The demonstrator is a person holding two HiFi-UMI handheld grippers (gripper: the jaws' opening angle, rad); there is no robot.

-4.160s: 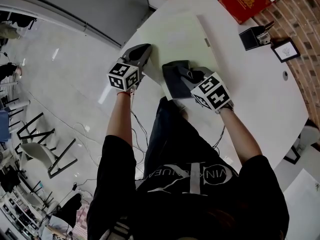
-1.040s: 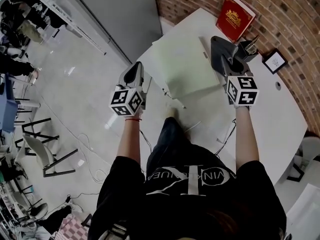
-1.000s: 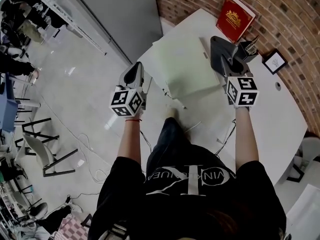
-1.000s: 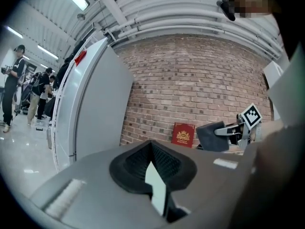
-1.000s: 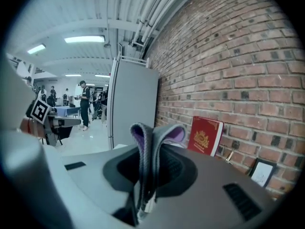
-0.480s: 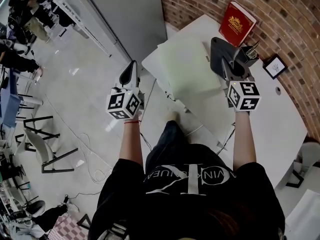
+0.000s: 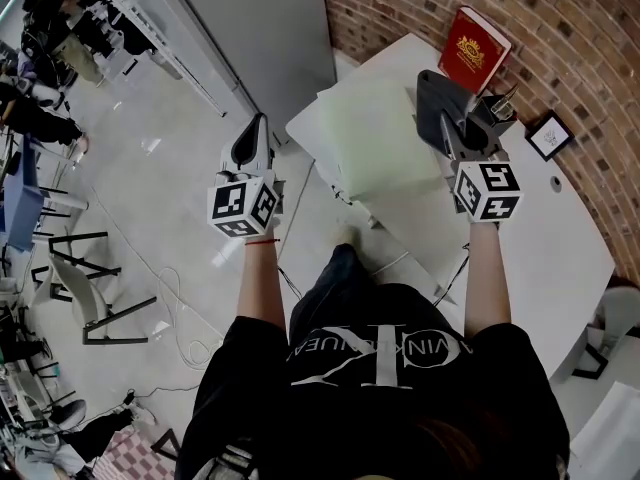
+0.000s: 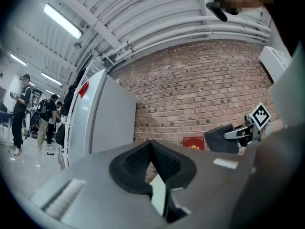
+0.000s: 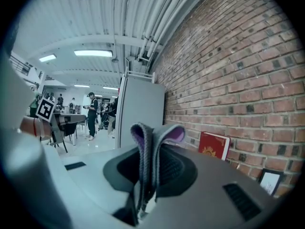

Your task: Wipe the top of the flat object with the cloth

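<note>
The flat object [image 7: 375,133] is a pale green board lying on the white table [image 7: 520,228]. My right gripper [image 7: 447,120] is shut on a folded grey cloth [image 7: 432,100], held off the board's right edge near the brick wall. In the right gripper view the cloth [image 9: 151,149] stands doubled between the jaws. My left gripper [image 7: 260,125] hovers left of the table, over the floor, away from the board. Its jaws are shut, pads [image 8: 162,162] meeting with nothing between them. From the left gripper view the right gripper [image 8: 257,118] and cloth [image 8: 220,140] show across the table.
A red book [image 7: 472,43] leans at the table's far end against the brick wall [image 7: 580,38]. A black holder [image 7: 497,108] and a small framed card [image 7: 548,133] stand right of the cloth. A grey cabinet [image 7: 250,18] and people [image 9: 91,109] are further off.
The cloth has left the board's near edge, carried up to its right side. My left gripper has drawn off the table to the left. Over the last half second both barely moved.
</note>
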